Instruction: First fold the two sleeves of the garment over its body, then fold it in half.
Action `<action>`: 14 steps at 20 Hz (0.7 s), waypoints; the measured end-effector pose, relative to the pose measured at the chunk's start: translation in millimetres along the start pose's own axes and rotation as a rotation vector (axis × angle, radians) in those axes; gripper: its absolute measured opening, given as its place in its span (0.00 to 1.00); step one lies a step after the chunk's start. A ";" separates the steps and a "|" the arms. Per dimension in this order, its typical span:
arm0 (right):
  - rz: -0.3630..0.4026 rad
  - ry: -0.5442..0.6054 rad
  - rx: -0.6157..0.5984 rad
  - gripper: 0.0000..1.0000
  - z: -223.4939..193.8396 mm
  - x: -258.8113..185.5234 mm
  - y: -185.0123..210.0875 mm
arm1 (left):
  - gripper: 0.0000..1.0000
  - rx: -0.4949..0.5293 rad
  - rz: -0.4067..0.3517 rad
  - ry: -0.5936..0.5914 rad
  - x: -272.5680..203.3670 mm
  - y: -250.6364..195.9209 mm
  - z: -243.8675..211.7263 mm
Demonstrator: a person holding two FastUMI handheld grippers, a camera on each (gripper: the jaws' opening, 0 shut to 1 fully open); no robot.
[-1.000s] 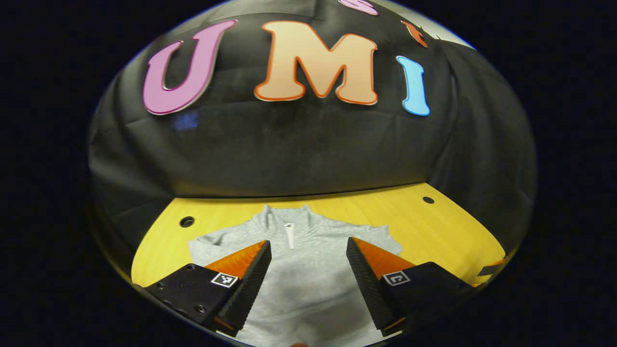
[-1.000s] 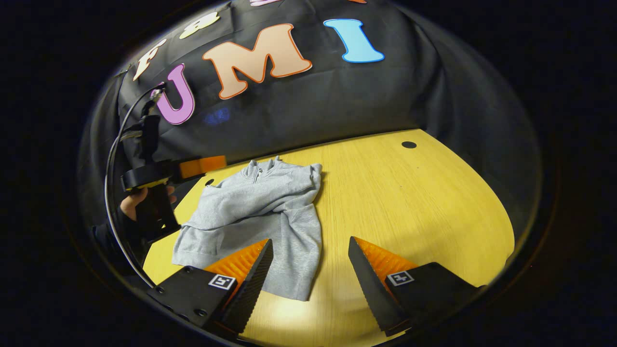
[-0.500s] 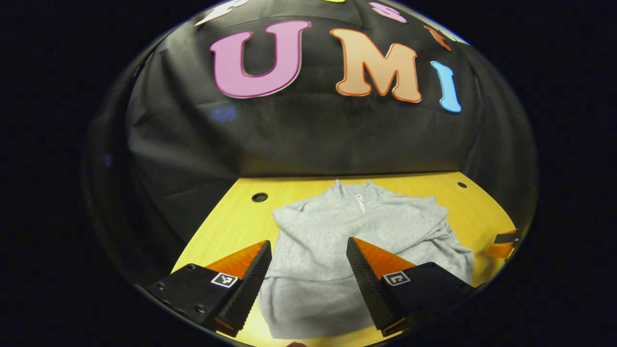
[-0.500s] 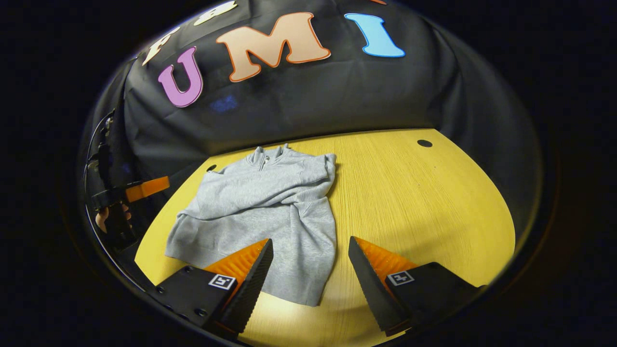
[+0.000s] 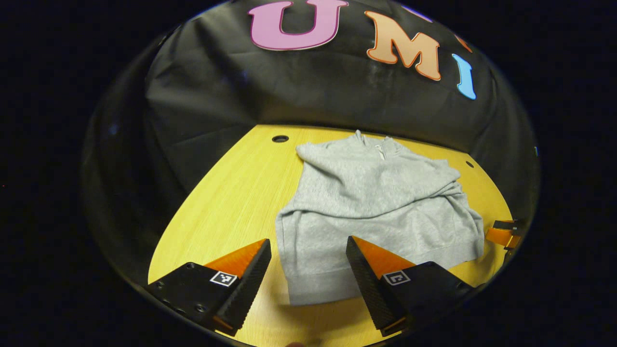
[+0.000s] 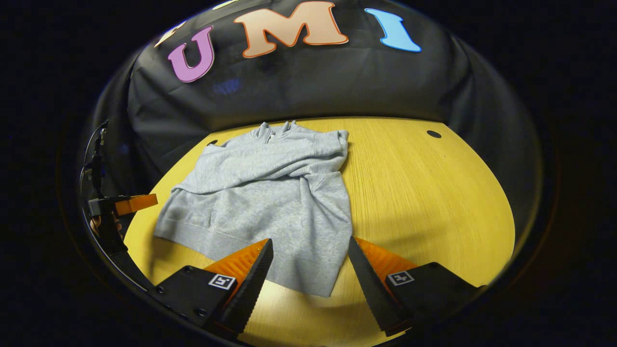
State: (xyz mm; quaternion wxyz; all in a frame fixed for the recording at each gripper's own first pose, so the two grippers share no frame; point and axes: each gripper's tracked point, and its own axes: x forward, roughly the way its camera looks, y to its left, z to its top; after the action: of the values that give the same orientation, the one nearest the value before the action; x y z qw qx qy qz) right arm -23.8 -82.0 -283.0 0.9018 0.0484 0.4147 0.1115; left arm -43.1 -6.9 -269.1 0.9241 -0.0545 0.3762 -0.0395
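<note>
Yellow table [image 6: 424, 193] under grey garment [image 6: 270, 202], sleeves folded, cuffs hidden; both grippers' jaws spread, empty.

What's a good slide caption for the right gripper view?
Open right gripper poised over the hem of a grey zip-neck sweatshirt, sleeves folded across its body, on a yellow wooden table.
</note>
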 end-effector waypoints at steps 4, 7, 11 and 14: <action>-0.029 0.030 -0.005 0.98 -11.8 5.5 2.1 | 0.95 -0.005 -0.002 0.066 8.5 5.2 -30.4; -0.067 0.055 -0.017 0.94 -21.2 12.7 -1.6 | 0.95 -0.012 -0.014 0.109 12.7 4.3 -48.0; -0.101 0.099 -0.034 0.94 -34.8 18.7 -4.8 | 0.96 0.015 -0.003 0.103 13.5 3.0 -52.5; -0.111 0.126 -0.024 0.96 -41.6 18.9 -6.1 | 0.93 0.016 0.000 0.057 12.4 -0.5 -50.1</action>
State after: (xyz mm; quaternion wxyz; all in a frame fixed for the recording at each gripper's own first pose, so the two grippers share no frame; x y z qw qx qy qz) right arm -42.4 -83.6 -325.1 0.8793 0.0075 0.4712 0.0689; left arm -69.4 -12.4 -313.2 0.9133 -0.0459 0.4023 -0.0440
